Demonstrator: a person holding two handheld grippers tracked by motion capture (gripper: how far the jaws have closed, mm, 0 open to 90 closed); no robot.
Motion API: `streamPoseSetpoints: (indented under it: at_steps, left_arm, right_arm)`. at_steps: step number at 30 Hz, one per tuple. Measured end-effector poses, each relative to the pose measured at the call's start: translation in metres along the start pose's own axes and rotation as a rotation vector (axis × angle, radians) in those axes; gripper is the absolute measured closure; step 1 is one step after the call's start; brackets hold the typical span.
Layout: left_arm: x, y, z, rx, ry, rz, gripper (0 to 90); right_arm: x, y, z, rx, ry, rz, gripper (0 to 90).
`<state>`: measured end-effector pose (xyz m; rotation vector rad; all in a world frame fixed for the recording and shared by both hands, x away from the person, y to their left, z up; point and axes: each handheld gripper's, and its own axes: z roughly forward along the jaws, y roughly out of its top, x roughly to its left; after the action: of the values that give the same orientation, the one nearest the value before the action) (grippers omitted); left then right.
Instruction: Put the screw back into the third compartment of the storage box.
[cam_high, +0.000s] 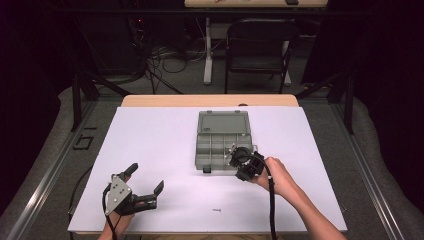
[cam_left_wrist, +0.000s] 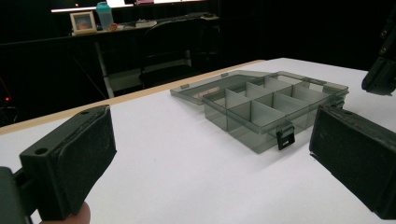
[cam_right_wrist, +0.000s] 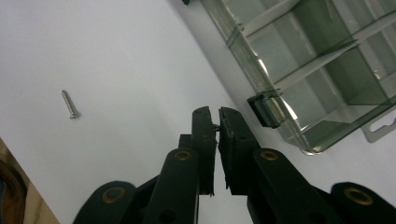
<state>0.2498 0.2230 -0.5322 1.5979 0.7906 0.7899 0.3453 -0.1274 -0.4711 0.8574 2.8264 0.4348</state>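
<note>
A grey see-through organizer box (cam_high: 223, 123) lies open mid-table, its lid folded back and its compartments (cam_left_wrist: 275, 105) divided by thin walls. My right gripper (cam_high: 234, 153) hangs over the box's front right corner (cam_right_wrist: 299, 135), by the black latch (cam_right_wrist: 264, 109). Its jaws (cam_right_wrist: 217, 114) are shut, with a tiny thing, seemingly a screw, pinched between the tips. A loose silver screw (cam_right_wrist: 70, 104) lies on the white board near the front edge (cam_high: 216, 210). My left gripper (cam_high: 146, 178) rests low at the front left, open and with nothing between its pads (cam_left_wrist: 81, 158).
The white board (cam_high: 150, 135) covers a wooden table. A black folding chair (cam_high: 260, 50), cables and table legs stand on the floor beyond. A shelf with a photo frame (cam_left_wrist: 83, 22) and a bottle sits in the dark background.
</note>
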Motion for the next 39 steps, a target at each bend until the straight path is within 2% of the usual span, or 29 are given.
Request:
streamPoseSetpoints:
  at_steps: [7,8,9,12,13,14,18,19,26,27,38,39]
  left_arm:
    - [0.000,0.000,0.000,0.001,-0.001,-0.002,0.1]
    - [0.000,0.000,0.000,0.002,-0.001,0.000,0.1]
    - [0.000,0.000,0.000,0.002,-0.001,-0.001,0.1]
    - [0.000,0.000,0.000,0.003,-0.001,0.000,0.1]
    - [0.000,0.000,0.000,0.003,-0.001,-0.001,0.1]
    - [0.000,0.000,0.000,0.002,-0.001,-0.001,0.1]
    - [0.000,0.000,0.000,0.002,-0.002,0.001,0.1]
    - [0.000,0.000,0.000,0.003,-0.001,0.000,0.1]
    - [0.000,0.000,0.000,0.006,-0.003,-0.001,0.1]
    - [0.000,0.000,0.000,0.006,-0.004,0.000,0.1]
    - [0.000,0.000,0.000,0.008,-0.003,0.001,0.1]
    - [0.000,0.000,0.000,0.008,-0.003,0.002,0.1]
  right_arm:
    - [-0.008,0.006,-0.011,-0.009,-0.028,0.006,85.0]
    - [-0.008,0.007,-0.012,-0.016,-0.031,0.020,85.0]
    - [-0.011,0.009,-0.014,-0.011,-0.034,0.006,85.0]
    - [-0.015,0.012,-0.018,-0.012,-0.045,0.009,85.1]
    - [-0.016,0.013,-0.018,-0.035,-0.047,0.014,85.1]
    - [-0.018,0.016,-0.021,-0.019,-0.051,0.013,85.1]
    - [-0.023,0.020,-0.022,-0.044,-0.055,0.021,85.1]
    - [-0.024,0.023,-0.025,-0.026,-0.057,0.018,85.1]
    - [-0.031,0.032,-0.027,-0.033,-0.068,0.034,85.1]
    - [-0.033,0.033,-0.026,-0.045,-0.073,0.025,85.1]
    - [-0.049,0.051,-0.026,-0.031,-0.088,0.042,85.2]
    - [-0.049,0.052,-0.026,-0.032,-0.087,0.055,85.1]
